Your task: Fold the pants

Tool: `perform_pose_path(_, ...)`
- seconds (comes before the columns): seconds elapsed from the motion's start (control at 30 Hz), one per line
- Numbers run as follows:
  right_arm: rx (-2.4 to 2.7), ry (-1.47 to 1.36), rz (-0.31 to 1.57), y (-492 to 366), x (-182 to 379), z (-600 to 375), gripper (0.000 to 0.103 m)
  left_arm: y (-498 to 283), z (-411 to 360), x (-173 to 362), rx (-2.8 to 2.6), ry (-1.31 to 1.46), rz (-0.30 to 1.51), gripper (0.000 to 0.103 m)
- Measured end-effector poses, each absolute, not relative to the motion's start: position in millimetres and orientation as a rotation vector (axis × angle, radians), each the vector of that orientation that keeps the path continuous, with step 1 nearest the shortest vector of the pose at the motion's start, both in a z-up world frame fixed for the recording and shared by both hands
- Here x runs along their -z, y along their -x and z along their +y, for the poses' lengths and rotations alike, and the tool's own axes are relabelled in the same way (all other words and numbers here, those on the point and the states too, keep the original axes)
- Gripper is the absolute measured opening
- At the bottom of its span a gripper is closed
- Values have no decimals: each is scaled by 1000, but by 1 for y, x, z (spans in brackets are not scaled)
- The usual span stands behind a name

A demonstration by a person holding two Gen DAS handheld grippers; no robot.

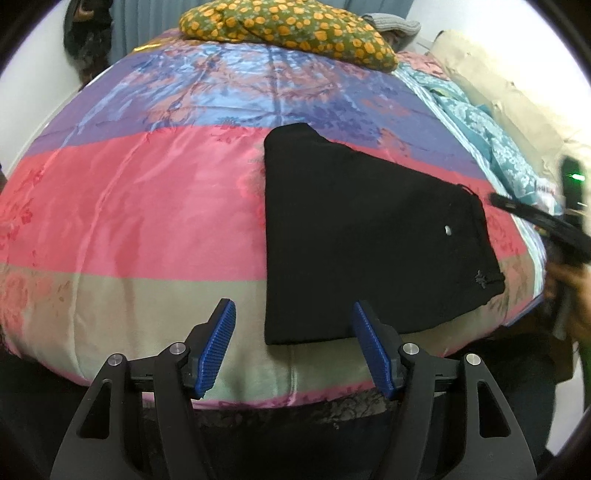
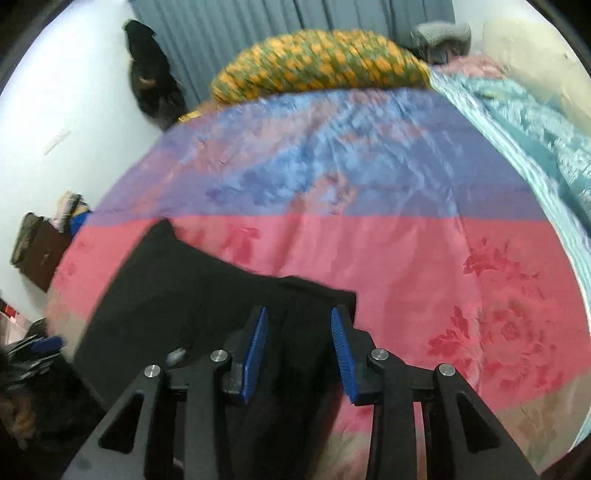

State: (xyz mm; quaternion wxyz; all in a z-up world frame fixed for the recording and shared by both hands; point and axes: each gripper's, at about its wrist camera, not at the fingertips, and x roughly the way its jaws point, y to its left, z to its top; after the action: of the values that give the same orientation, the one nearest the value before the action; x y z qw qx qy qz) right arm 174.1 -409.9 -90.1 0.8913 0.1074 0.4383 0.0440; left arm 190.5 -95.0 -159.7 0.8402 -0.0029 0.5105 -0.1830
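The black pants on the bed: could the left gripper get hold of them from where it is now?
Probably yes. The left gripper is open, and the black pants lie flat on the bedspread just ahead, their near edge by its right finger. Nothing lies between.

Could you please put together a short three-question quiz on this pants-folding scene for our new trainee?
1. True or false: the black pants lie folded on the striped quilt.
2. Which item sits at the far end of the bed? A) the orange-flowered bundle B) a laptop C) a basket
3. Fill in: the left claw and right claw both have their jaws ____.

Key: 1 true; 2 A; 3 open, with nothing held between them.
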Motion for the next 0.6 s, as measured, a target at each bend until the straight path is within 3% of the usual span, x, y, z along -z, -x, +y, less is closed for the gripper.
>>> perform_pose_path(0.13, -247, -242, 909, -120, 74, -373, 35, -185, -112, 159, 411, -73, 1024, 68)
perform_pose_path(0.27, -255, -283, 1074, -102, 119, -354, 34, -185, -133, 169, 454, -130, 1020, 74)
perform_pose_path(0.33, -199, -349, 1108, -97, 137, -364, 21, -190, -139, 182, 446, -158, 1040, 79)
perform_pose_path(0.4, -176, -456, 1078, -93, 128, -381, 20, -194, -138, 185, 418, -178, 1061, 79)
perform_pose_path(0.6, -158, -328, 938, -104, 71, -382, 21, -246, -122, 153, 421, 57, 1038, 81)
